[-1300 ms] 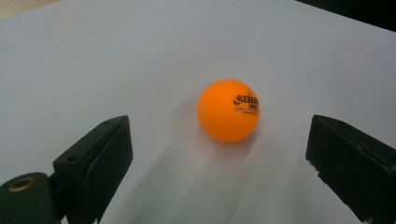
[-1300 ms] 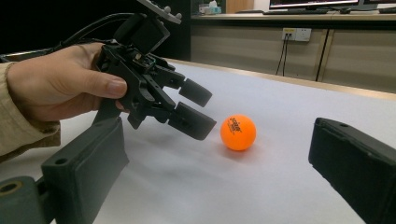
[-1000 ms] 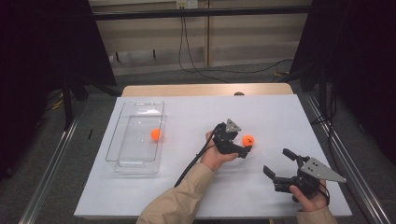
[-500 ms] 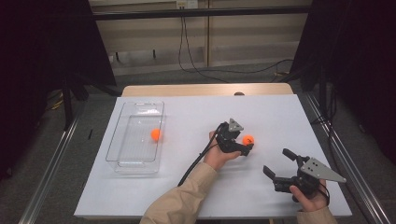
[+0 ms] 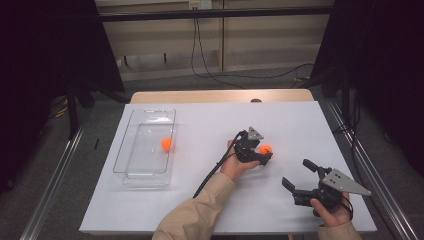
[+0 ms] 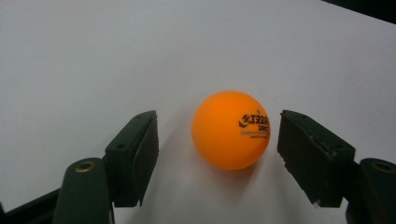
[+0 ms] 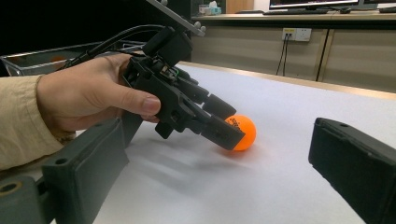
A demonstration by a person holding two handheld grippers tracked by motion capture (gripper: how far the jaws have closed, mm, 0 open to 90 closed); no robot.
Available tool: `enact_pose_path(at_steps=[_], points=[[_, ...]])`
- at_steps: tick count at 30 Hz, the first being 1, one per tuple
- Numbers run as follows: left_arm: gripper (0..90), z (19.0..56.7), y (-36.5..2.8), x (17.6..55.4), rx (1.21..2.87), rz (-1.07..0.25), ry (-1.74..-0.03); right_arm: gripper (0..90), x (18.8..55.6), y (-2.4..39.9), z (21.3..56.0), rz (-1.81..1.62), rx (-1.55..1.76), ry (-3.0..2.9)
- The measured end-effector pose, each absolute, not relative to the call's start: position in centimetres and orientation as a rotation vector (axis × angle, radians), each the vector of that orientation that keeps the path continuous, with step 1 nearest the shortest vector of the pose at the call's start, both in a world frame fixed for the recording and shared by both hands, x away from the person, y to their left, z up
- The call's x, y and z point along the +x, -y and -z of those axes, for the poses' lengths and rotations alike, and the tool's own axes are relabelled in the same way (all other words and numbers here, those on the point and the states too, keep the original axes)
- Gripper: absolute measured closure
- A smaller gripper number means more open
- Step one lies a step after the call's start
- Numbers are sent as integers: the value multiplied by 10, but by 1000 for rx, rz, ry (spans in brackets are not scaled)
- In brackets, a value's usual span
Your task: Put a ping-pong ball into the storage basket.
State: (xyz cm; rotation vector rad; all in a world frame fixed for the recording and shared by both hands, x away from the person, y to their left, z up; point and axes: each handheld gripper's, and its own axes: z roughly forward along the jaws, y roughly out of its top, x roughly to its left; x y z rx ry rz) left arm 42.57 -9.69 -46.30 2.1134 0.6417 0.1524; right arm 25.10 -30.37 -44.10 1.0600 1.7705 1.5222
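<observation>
Orange ball (image 6: 231, 129) sits squarely between the left gripper (image 6: 217, 156)'s 2 jaws, which have just been closing but stand apart from it, untouched.

An orange ping-pong ball (image 6: 231, 129) with dark printed lettering sat on the white table (image 5: 300, 125), right of centre, between jaws that had just been closing, untouched.
</observation>
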Motion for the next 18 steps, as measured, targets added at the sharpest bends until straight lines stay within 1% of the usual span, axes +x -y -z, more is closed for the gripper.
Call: enact_pose_path(at_steps=[9,18], points=[[415,464,101,427,2125,-122,-627,38,251,304,441,-1522,1061,-1772],[488,464,104,427,2136,-132,-620,37,251,304,441,-1522,1064,-1769]])
